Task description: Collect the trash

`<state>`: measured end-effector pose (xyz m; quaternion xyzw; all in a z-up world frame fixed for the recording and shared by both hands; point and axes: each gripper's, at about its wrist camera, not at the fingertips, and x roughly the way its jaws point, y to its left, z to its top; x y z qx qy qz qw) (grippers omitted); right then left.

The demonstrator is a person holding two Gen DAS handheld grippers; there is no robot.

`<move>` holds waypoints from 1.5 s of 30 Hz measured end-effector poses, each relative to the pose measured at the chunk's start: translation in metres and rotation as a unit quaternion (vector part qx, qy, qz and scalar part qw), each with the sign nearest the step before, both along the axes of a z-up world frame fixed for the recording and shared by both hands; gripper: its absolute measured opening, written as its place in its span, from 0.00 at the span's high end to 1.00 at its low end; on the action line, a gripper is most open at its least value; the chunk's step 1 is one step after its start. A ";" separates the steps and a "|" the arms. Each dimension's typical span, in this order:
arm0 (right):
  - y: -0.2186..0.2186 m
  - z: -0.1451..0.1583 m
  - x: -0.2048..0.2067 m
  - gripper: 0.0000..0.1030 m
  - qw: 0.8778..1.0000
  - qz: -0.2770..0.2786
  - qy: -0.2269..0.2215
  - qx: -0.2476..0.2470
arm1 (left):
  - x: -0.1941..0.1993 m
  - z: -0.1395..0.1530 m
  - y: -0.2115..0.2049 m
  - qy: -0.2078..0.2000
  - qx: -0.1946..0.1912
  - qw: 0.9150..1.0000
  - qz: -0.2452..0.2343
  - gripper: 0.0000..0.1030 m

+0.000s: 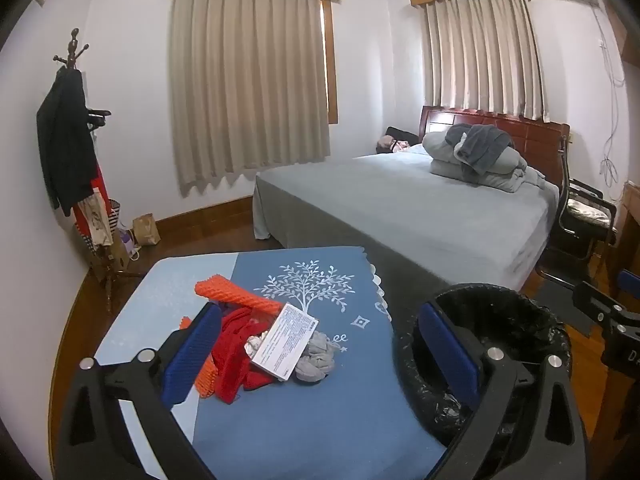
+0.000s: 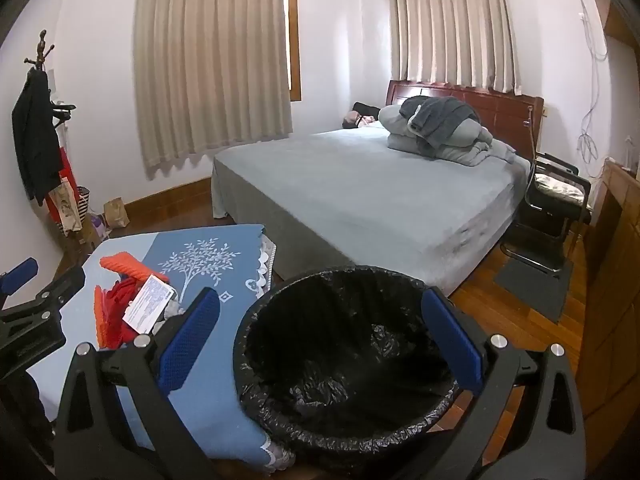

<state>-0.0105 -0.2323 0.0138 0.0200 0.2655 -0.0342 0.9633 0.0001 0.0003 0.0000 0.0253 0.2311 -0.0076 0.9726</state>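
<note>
A small table under a blue cloth [image 1: 328, 412] with a white printed tree fills the lower middle of the left wrist view. On it, left of centre, lies the trash in one loose heap: an orange foam net sleeve [image 1: 232, 294] with a bumpy mesh texture, red netting [image 1: 236, 344] crumpled beneath it, a flat white printed card [image 1: 286, 340] resting on top, and a grey wad [image 1: 318, 354] of crumpled soft material touching the card's right edge. The left gripper [image 1: 320, 354] hangs above this heap with its blue ribbed pads spread wide, holding nothing.

In the right wrist view, a round bin [image 2: 344, 356] lined with a crinkled, glossy black plastic bag stands at lower centre, just beside the table's right edge; nothing can be made out in its dark interior. The right gripper [image 2: 324, 340] hangs over its mouth, fingers wide apart and empty.
</note>
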 end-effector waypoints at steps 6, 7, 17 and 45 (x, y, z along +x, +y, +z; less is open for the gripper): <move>0.000 0.000 0.001 0.05 1.000 0.000 0.001 0.000 | 0.000 0.001 0.001 -0.001 0.001 1.000 -0.002 0.06; 0.000 0.001 0.001 0.05 1.000 0.000 0.002 0.001 | 0.000 0.001 0.001 -0.001 0.001 1.000 -0.002 0.06; 0.001 0.000 0.002 0.05 1.000 0.000 0.003 -0.002 | 0.000 0.000 0.000 -0.002 0.003 1.000 0.000 0.06; -0.005 -0.003 0.004 0.05 1.000 -0.002 0.006 0.000 | 0.001 0.001 -0.002 -0.002 0.002 1.000 0.001 0.06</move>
